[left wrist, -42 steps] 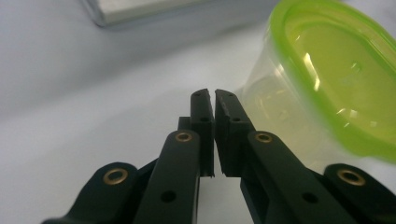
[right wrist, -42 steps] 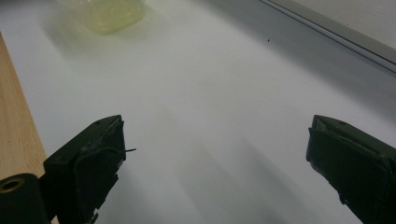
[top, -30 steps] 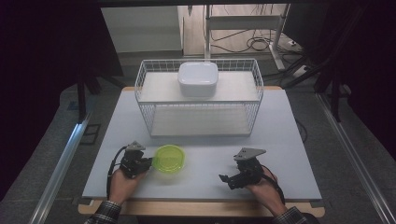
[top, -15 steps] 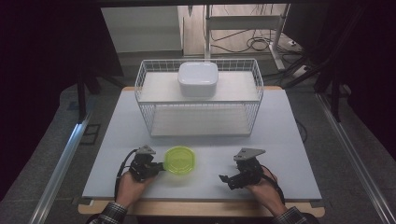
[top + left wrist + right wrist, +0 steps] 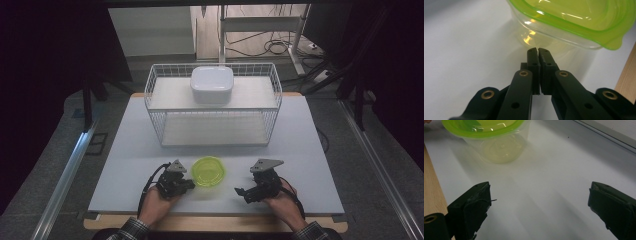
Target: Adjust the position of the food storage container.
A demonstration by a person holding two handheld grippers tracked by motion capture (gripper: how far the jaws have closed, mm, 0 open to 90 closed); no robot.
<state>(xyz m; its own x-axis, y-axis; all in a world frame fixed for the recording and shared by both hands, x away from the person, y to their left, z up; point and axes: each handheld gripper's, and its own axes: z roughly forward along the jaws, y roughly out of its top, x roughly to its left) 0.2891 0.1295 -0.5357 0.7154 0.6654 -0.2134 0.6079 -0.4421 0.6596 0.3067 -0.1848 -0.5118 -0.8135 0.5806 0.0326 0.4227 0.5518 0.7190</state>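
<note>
Nudging the green-lidded tub (image 5: 208,171) across the worktop (image 5: 310,150) toward the middle, left tool (image 5: 538,50) closed empty with tips at the tub's wall. Right tool (image 5: 539,202) wide open, near the tub, holding nothing. Next, probably: bring right tool in to grip the rim.

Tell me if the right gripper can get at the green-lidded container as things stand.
Probably yes: the right gripper is open, and bare table lies between it and the green-lidded container. The shut left gripper sits at the far side.

A lidded container (image 5: 208,171) sits on the table (image 5: 310,150) at six o'clock; at twelve, a wire rack (image 5: 213,107) carries a box (image 5: 212,84).
</note>
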